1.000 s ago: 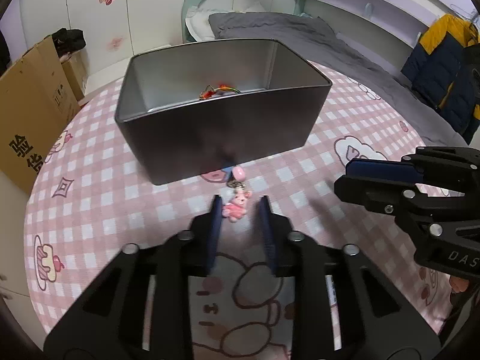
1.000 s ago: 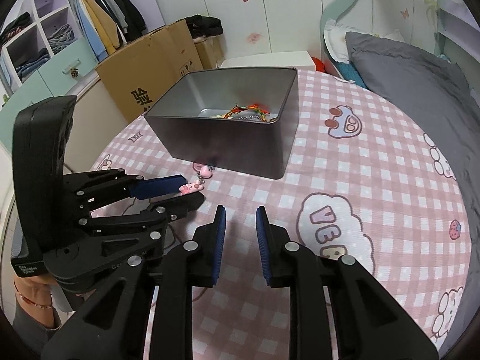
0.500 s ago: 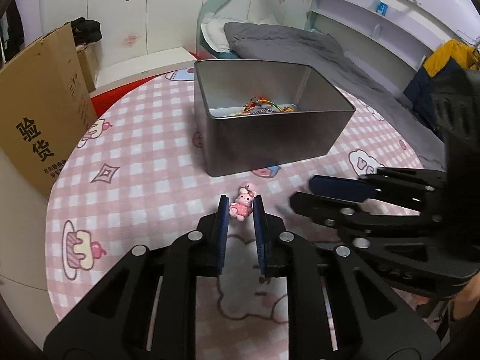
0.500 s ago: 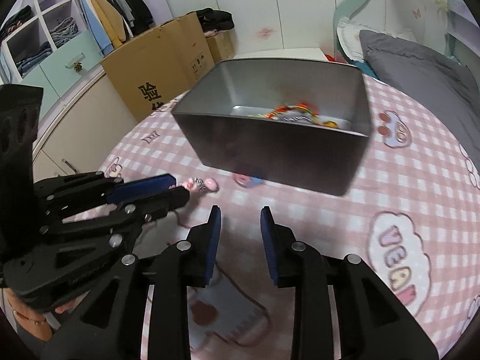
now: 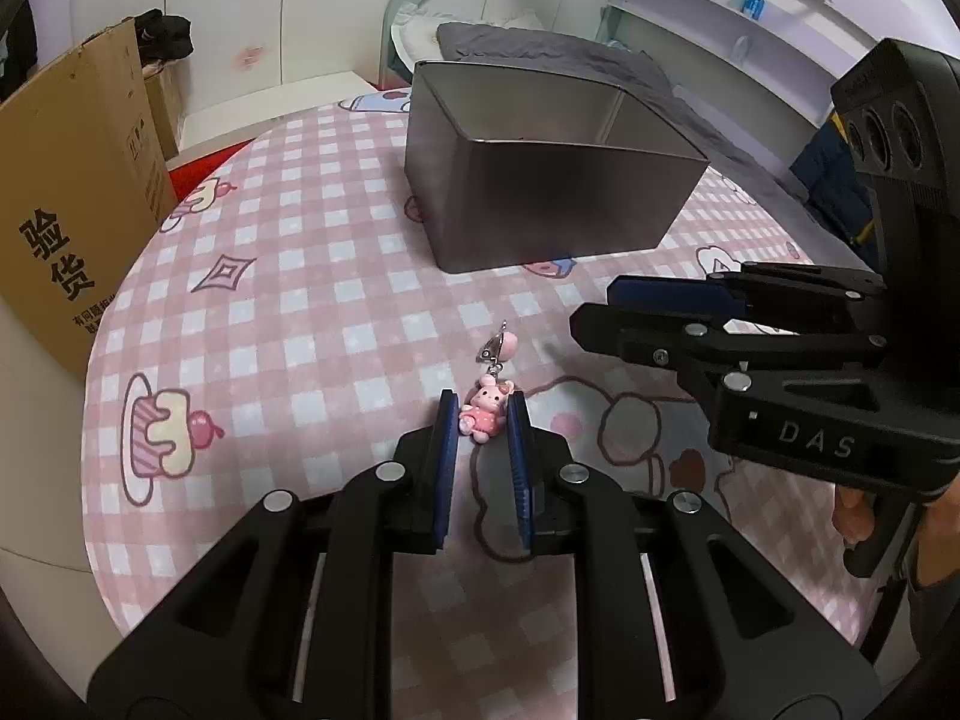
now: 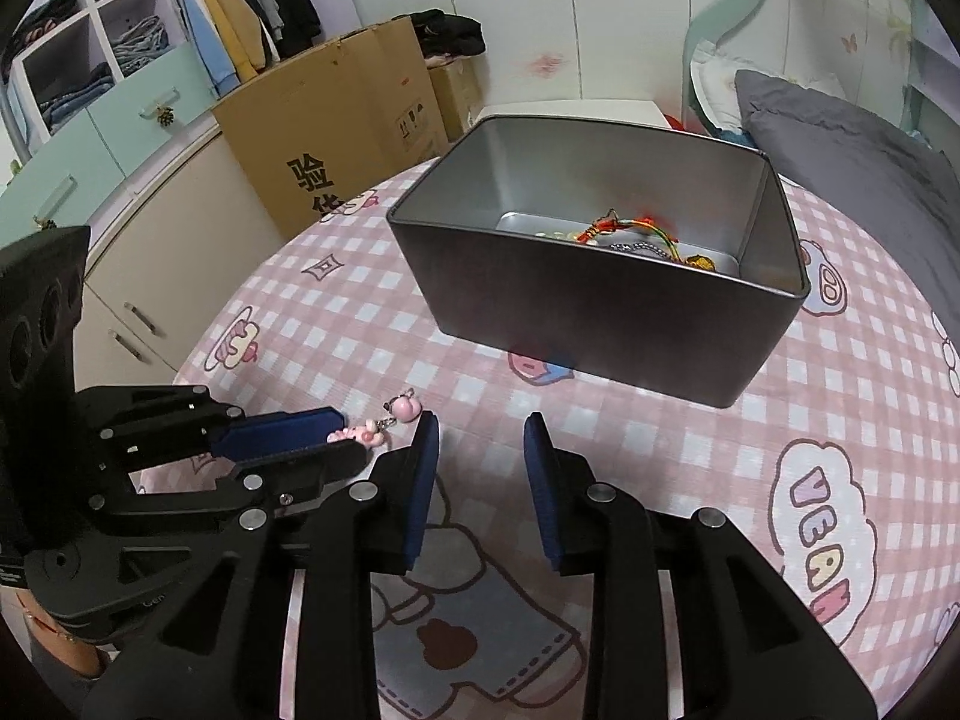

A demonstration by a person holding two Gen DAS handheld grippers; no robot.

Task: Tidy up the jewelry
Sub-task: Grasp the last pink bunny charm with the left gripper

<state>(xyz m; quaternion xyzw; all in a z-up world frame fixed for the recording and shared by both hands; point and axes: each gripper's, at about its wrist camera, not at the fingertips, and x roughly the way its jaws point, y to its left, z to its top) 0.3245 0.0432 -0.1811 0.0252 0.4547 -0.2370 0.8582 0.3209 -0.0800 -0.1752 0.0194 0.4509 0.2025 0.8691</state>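
A pink bunny charm (image 5: 483,409) with a clasp and pink bead (image 5: 501,348) lies on the checked tablecloth. My left gripper (image 5: 483,420) has its blue pads on either side of the bunny, closed to about its width. The charm also shows in the right wrist view (image 6: 360,435) between the left gripper's fingers (image 6: 282,429). My right gripper (image 6: 480,429) is open and empty, just right of the charm. The grey metal tin (image 6: 600,312) stands beyond, holding colourful bracelets (image 6: 636,234).
The round table (image 5: 288,312) has a pink checked cloth with cartoon prints. A cardboard box (image 5: 72,198) stands off its left edge. A bed with grey bedding (image 6: 840,138) lies behind the tin. The right gripper's body (image 5: 810,360) sits close on the right.
Both grippers have pulled back from the tin, which now sits farther off. The left pads stay around the pink bunny charm. The right gripper has opened wider.
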